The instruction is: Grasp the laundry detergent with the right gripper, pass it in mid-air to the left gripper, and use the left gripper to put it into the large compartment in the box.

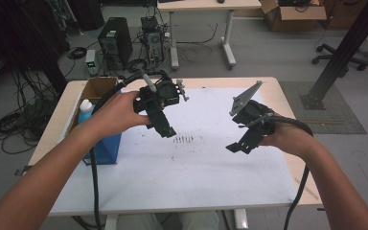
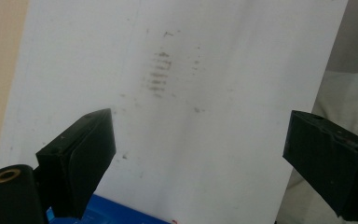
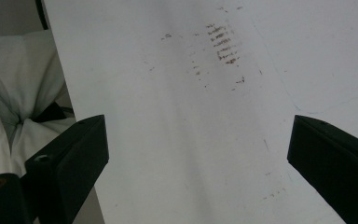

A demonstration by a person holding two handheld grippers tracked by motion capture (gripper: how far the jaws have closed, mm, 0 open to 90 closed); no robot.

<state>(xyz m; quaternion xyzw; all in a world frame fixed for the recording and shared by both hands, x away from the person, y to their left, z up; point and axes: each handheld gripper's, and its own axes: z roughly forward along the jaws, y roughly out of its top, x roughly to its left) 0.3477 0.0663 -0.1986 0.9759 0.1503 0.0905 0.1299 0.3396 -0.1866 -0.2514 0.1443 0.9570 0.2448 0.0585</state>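
Holding: I have both grippers raised over the white sheet (image 1: 211, 163) that covers the table (image 1: 287, 96), neither one touching it.
Left gripper: my left gripper (image 1: 165, 129) sits in the left hand (image 1: 120, 112) above the left-centre of the sheet, jaws tipped down and toward me.
Left jaws: wide apart in the left gripper view (image 2: 198, 154), with nothing between them but bare sheet.
Right gripper: my right gripper (image 1: 237, 146) is in the right hand (image 1: 287, 139) over the right half of the sheet, its grey three-cornered plate (image 1: 244, 98) standing up on top.
Right jaws: spread wide in the right gripper view (image 3: 198, 154), nothing gripped.
Smudge marks: a small patch of short dark strokes (image 1: 183, 139) lies on the sheet between the two grippers, nearer the left one; I see the same patch ahead of the left jaws (image 2: 159, 74) and ahead of the right jaws (image 3: 223, 44).
Blue box: a blue box (image 1: 106, 148) stands at the left edge of the sheet, just under my left forearm; its corner peeks in at the bottom of the left gripper view (image 2: 116, 214).
Bottle: a white bottle with a blue cap (image 1: 85, 111) stands just behind the blue box.
Cardboard box: an open brown box (image 1: 98, 88) rests at the table's far left corner.
Cables: a black cable (image 1: 95, 187) trails down from the left gripper, another (image 1: 299, 191) from the right.
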